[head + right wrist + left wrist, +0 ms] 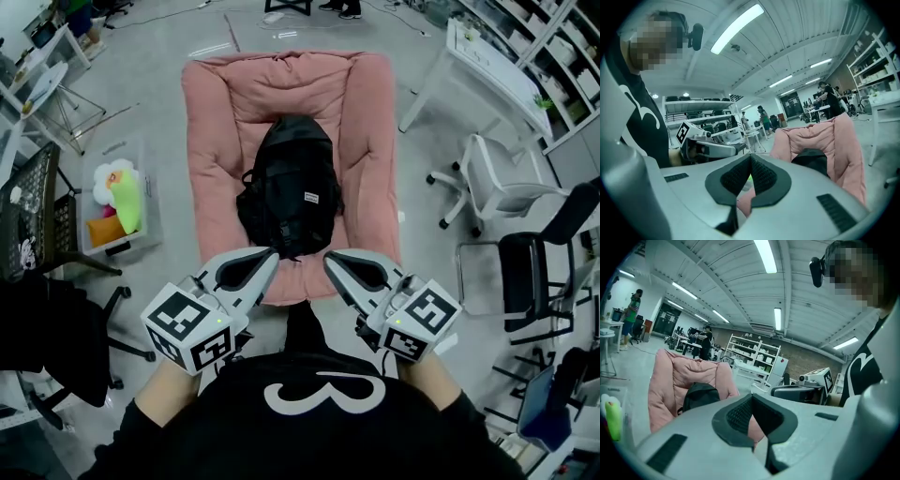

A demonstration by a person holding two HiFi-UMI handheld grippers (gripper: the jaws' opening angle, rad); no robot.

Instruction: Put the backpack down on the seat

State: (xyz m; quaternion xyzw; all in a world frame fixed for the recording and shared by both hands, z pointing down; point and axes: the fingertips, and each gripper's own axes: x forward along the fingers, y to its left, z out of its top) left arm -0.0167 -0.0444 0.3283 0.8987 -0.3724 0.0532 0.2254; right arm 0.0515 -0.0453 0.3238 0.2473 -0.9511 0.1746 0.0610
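Note:
A black backpack (291, 183) lies on the pink cushioned seat (216, 122) straight ahead, its top toward the seat's back. Both grippers hover just short of the seat's near edge, apart from the pack. My left gripper (270, 256) is shut with nothing between its jaws, and so is my right gripper (330, 260). The left gripper view has the left gripper (751, 398) closed in front, with the backpack (698, 394) and seat (670, 376) behind it at left. In the right gripper view the right gripper (750, 158) is closed, with the backpack (813, 159) and seat (839, 140) at right.
A clear bin of plush toys (117, 202) stands left of the seat, beside a black office chair (37, 216). To the right are a white chair (497, 183), a black chair (544, 272) and a white desk (487, 70). A person (705, 341) stands far off.

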